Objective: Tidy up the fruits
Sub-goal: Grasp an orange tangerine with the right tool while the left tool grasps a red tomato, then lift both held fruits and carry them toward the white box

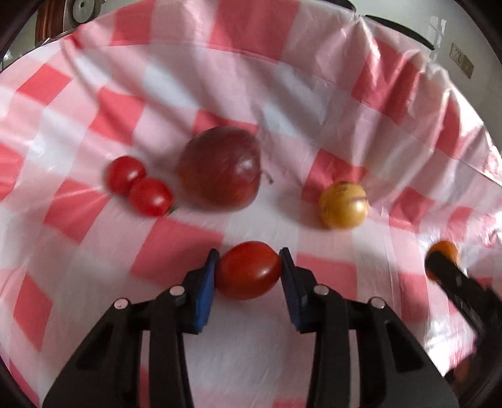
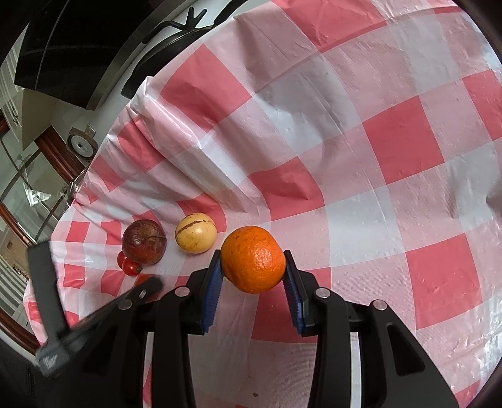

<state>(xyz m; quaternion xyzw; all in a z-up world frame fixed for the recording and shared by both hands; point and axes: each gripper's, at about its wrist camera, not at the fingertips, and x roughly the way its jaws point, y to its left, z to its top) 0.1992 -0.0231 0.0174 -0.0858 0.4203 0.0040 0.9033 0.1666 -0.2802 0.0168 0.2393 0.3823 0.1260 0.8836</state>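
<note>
Left gripper (image 1: 248, 270) is clamped on a red tomato (image 1: 248, 270): both blue pads (image 1: 205, 295) press its sides, one on each end, and the tomato sits at the fingertips just over the red-and-white checked tablecloth (image 1: 188, 103); can't tell whether it still touches the cloth. Right gripper (image 2: 253, 260) is clamped on an orange (image 2: 253, 259), pads tight on both flanks, fruit at the tips and above the cloth. Rest of the fruit lies on the cloth ahead of the left gripper: a dark red apple (image 1: 220, 167) roughly centre, lying tilted with its stem pointing right; two small tomatoes (image 1: 139, 185) just left of it, touching each other, close to the apple but apart from it; a yellow round fruit (image 1: 343, 204) with a brown scar, right of the apple and well apart from it. Left view is motion-blurred. In the left view the right gripper shows at the right edge as a black finger in front of the orange. In the right view the left gripper comes in from lower left, blurred, its tip near the small tomatoes, and the apple and yellow fruit sit side by side with a gap between. The cloth is creased and bunched towards the far table edge. Beyond that edge are a dark stove grate (image 2: 178, 28) and a window (image 2: 28, 185).
</note>
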